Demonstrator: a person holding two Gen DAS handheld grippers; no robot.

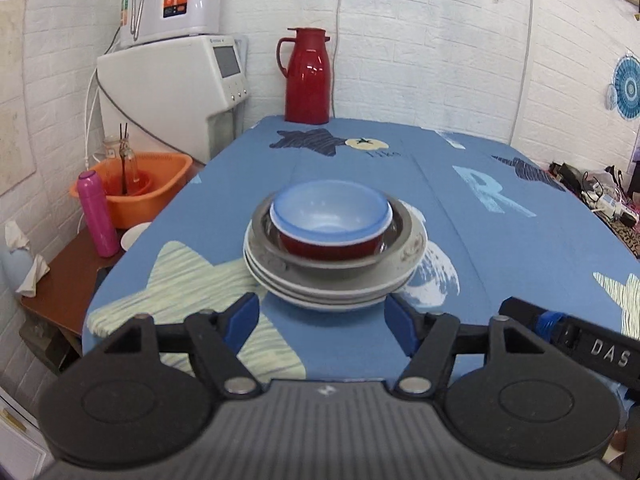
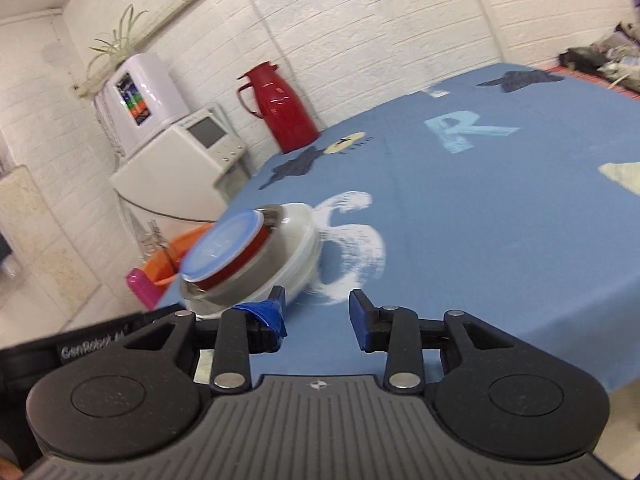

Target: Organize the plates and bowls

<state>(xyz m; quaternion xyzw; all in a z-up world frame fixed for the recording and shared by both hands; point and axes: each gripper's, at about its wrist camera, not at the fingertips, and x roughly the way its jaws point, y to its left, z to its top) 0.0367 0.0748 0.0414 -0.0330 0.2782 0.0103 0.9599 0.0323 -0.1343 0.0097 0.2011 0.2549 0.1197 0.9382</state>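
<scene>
A stack stands on the blue tablecloth (image 1: pixel 500 256): white plates (image 1: pixel 332 294) at the bottom, a steel bowl (image 1: pixel 340 266) on them, and a red bowl with a blue inside (image 1: pixel 330 216) on top. My left gripper (image 1: pixel 322 322) is open just in front of the stack, a finger on each side of the plates' near edge, nothing held. In the right wrist view the same stack (image 2: pixel 256 252) appears tilted and blurred at left. My right gripper (image 2: pixel 318 314) is open to the right of the stack, empty, over the tablecloth (image 2: pixel 500 220).
A red thermos jug (image 1: pixel 307 76) stands at the table's far edge. Left of the table, a low brown shelf (image 1: pixel 68 276) holds an orange basket (image 1: pixel 140 184) and a pink bottle (image 1: pixel 96 214). White appliances (image 1: pixel 176 80) stand behind. Clutter (image 1: pixel 600 196) lies at far right.
</scene>
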